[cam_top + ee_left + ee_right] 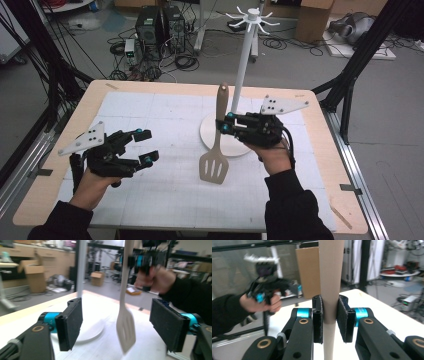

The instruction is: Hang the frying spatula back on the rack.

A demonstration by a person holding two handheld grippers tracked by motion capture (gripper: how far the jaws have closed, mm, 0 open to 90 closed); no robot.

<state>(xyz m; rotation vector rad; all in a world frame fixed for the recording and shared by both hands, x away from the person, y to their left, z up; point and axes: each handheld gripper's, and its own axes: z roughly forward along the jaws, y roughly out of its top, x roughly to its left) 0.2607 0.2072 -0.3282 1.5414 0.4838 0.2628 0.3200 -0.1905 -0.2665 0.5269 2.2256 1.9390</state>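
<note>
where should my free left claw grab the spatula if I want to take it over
Grip the bare handle of the spatula just below the right claw, coming from its left. It hangs upright, slotted blade down, and that narrow stretch faces the open left claw.

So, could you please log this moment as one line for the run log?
right gripper: shut on spatula handle, blade hanging down | left gripper: open, holding nothing | white hook stand: upright on table

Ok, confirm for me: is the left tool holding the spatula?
No. The left tool hangs open and empty, while the right tool grips the spatula by its handle.
</note>
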